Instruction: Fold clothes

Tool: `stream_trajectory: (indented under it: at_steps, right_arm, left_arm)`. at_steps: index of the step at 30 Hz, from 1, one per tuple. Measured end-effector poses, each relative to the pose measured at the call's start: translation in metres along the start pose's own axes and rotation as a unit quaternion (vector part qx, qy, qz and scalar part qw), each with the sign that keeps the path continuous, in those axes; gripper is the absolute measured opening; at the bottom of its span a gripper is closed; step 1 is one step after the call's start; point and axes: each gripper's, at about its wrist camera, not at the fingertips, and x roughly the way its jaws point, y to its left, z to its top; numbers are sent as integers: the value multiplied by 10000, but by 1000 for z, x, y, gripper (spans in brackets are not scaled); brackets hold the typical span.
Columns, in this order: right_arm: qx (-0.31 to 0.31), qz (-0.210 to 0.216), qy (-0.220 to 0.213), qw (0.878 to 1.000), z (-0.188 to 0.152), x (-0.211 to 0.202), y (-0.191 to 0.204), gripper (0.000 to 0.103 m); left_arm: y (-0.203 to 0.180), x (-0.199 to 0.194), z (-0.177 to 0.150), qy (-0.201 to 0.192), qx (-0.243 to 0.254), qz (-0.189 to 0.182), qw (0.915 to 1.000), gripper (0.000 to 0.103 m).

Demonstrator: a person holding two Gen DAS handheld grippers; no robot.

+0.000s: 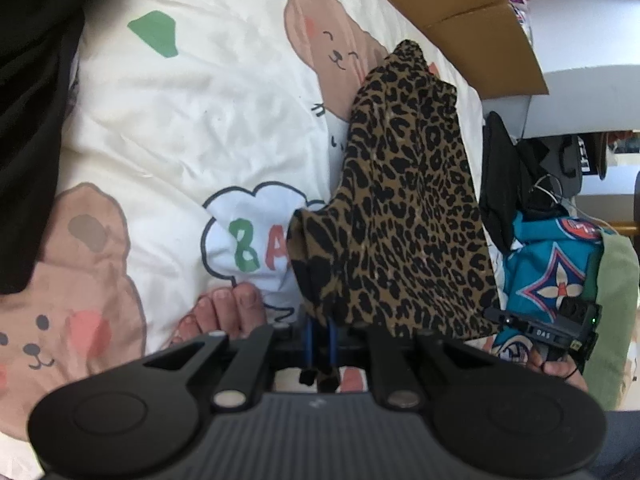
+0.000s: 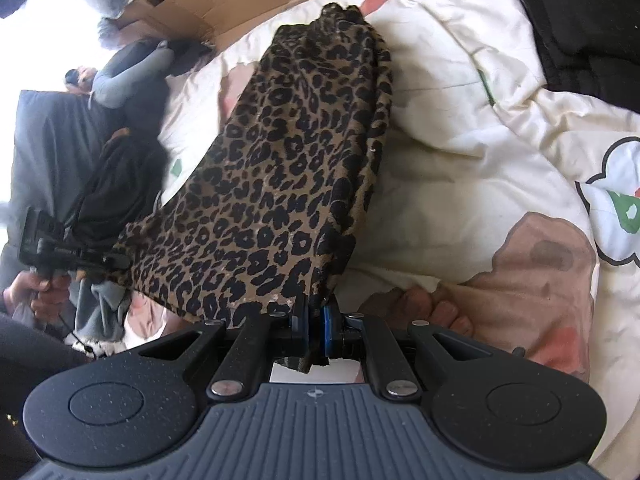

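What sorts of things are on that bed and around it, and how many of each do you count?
Leopard-print garment: 1, held by both grippers
Handheld grippers: 2, left gripper and right gripper
Bear-print bedcover: 1
Black garment on the bedcover: 1
Cardboard box: 1
Teal patterned cloth: 1
Total: 7

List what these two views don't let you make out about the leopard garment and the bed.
- Leopard-print garment: its type is unclear; both views show it bunched and hanging, its far end crumpled on the duvet.
- Left gripper and right gripper: how much cloth sits between the fingers is hidden by the folds and gripper bodies.
- Black clothing: cut off by the frame edge.
- Cardboard box: contents out of sight.
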Motion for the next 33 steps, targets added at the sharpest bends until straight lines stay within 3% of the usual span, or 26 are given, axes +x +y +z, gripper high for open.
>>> stream_trajectory:
  at_steps: [6,11,22,33]
  right_arm:
    - [-91,174,64,9998,8,-8,4,5]
    - [-32,468,-98,9988,14,-22,5,5]
    - [245,379,-217,9987,17,-8,-8,5]
    - [526,346,-748,9952,39,-7,-15,5]
  left_arm:
    - [-11,-16,3,-77,258,-55,9996,8]
    - [-9,-22,8,-244,156,-125,9995,8]
    - [-9,-15,24,-498,30,-217,9985,8]
    - [-21,-16,56,-1000,13,-375,9943,8]
